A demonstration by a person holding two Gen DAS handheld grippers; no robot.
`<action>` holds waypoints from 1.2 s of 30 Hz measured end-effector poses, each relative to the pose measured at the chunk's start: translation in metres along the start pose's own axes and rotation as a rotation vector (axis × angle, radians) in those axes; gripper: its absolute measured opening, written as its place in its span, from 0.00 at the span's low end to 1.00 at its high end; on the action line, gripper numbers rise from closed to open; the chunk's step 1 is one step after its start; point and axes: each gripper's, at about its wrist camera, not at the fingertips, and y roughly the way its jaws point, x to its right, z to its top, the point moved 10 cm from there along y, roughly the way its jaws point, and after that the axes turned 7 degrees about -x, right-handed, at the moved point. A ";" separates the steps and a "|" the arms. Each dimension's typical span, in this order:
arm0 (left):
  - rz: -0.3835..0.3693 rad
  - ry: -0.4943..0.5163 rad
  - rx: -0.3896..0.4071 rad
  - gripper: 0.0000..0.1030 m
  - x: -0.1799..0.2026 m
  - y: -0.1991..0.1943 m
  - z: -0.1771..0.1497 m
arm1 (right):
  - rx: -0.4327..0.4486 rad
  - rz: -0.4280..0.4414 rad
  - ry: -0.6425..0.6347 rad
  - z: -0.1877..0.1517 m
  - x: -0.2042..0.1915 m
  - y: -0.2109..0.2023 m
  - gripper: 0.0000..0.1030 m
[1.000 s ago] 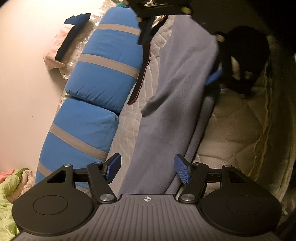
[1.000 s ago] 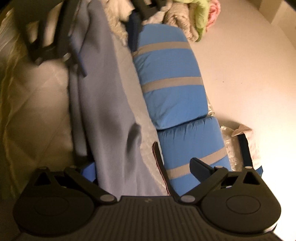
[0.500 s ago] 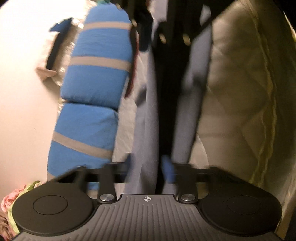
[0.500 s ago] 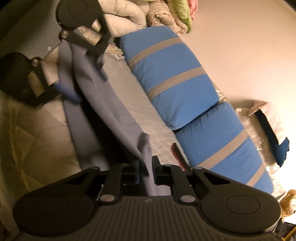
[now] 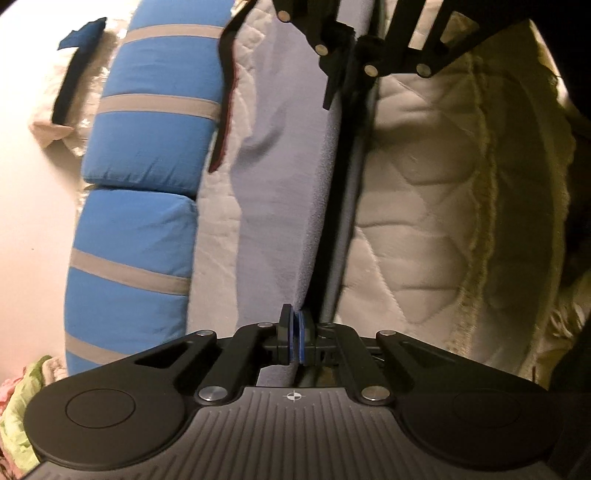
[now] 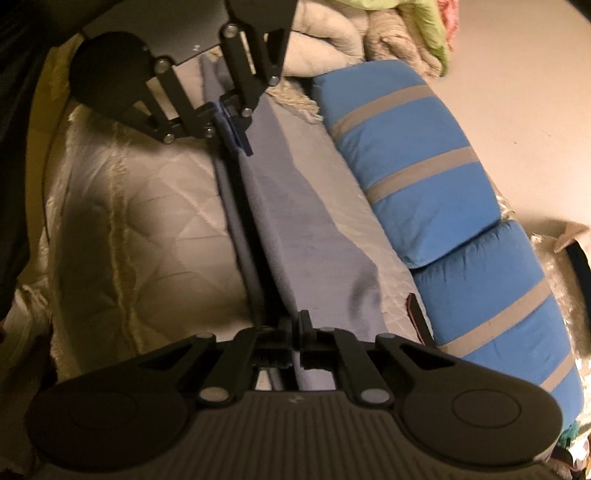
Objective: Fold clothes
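Note:
A grey-blue cloth (image 5: 280,166) hangs doubled over as a long taut band between my two grippers, just above the quilted bedspread (image 5: 424,221). My left gripper (image 5: 295,334) is shut on the near end of the band in the left wrist view, and my right gripper (image 5: 347,55) grips the far end at the top. In the right wrist view the cloth (image 6: 291,221) runs from my right gripper (image 6: 297,328) up to my left gripper (image 6: 231,118). The right jaws are closing, with the cloth's edge pinched between them.
Two blue pillows with grey stripes (image 5: 140,147) (image 6: 424,166) lie along the pale wall beside the cloth. A dark strap with a red edge (image 5: 225,92) lies between the pillows and the cloth. Crumpled clothes (image 6: 406,29) are piled at one end, and a pink and navy item (image 5: 70,85) lies at the other.
Both grippers went from wide open to closed on the cloth's ends. The cloth, which lay loosely spread on the bed, is now lifted and stretched into a narrow folded band.

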 end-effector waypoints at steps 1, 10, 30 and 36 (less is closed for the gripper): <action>-0.006 0.004 -0.005 0.02 0.003 0.002 -0.001 | -0.001 0.002 -0.006 0.000 -0.001 0.001 0.12; -0.008 0.016 -0.063 0.05 0.004 0.016 -0.010 | -0.013 0.040 0.032 0.000 -0.003 0.009 0.09; -0.414 -0.804 0.190 0.44 -0.123 0.078 0.012 | 0.008 0.220 0.551 0.003 0.047 0.007 0.96; -0.602 -0.865 0.175 0.43 -0.125 0.123 0.012 | -0.067 0.214 0.687 -0.018 0.065 0.027 0.97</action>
